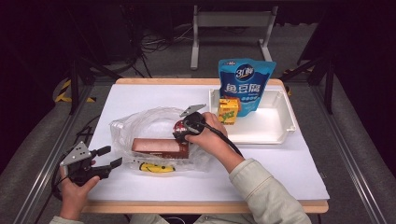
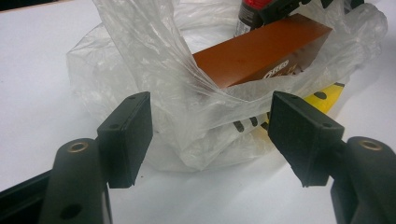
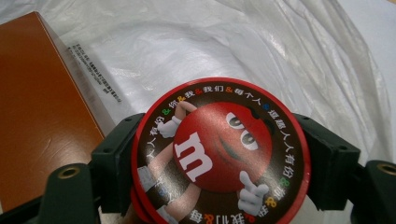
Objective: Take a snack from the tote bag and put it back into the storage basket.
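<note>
The right gripper [image 3: 219, 163] squeezes the round candy tub [image 3: 219, 154] tight between its jaws, just over the clear bag [image 3: 289, 60] — the brown box [image 3: 37, 121] sits beside it. The left gripper [image 2: 210, 135] waits wide open and empty near the bag's edge — lower the tub gently and let go inside.

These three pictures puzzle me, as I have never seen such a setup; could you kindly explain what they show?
A person at a white table holds a hand-operated claw in each hand. One picture looks down from above; the other two come from cameras riding on each claw. The right claw is shut on a round M&M's tube at a clear plastic bag, which also holds a brown box and a yellow packet. The left claw is open, facing the bag's edge. A white tray holds a blue pouch and a yellow carton.
</note>
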### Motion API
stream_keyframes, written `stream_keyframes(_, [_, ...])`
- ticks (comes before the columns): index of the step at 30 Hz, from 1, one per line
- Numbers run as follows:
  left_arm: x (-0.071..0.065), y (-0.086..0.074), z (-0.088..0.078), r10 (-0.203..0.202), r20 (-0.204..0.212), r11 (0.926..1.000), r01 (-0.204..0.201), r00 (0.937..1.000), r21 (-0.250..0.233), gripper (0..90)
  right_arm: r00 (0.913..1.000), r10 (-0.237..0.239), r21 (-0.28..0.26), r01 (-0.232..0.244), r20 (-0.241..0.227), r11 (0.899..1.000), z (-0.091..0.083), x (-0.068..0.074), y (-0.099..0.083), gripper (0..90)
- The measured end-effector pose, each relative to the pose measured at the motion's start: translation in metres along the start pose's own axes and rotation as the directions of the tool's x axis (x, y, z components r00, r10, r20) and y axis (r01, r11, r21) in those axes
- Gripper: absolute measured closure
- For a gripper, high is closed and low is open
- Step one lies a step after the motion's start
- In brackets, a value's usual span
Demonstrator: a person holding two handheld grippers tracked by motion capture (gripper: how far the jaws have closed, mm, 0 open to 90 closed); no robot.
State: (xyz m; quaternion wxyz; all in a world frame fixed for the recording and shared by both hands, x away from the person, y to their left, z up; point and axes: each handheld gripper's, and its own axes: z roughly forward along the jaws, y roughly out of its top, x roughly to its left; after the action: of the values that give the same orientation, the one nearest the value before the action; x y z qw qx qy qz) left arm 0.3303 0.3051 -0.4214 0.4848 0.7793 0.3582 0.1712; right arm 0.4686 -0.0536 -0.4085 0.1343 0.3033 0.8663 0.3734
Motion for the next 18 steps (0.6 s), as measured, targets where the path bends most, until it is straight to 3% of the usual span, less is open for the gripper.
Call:
stream_keyframes(8, [0.000, 0.000, 0.000, -0.002, -0.001, 1.0000, 0.002, 1.0000, 0.004, 31.5, 0.9999, -0.014, 0.021, 0.014, -0.008, 1.000, -0.003, 0.001, 0.006, 25.9])
stream_keyframes(18, [0.000, 0.000, 0.000, 0.000, 0.001, 1.0000, 0.000, 1.0000, -0.002, 31.5, 0.9992, -0.034, 0.003, 0.035, -0.020, 0.999, -0.017, 0.005, 0.022, 25.9])
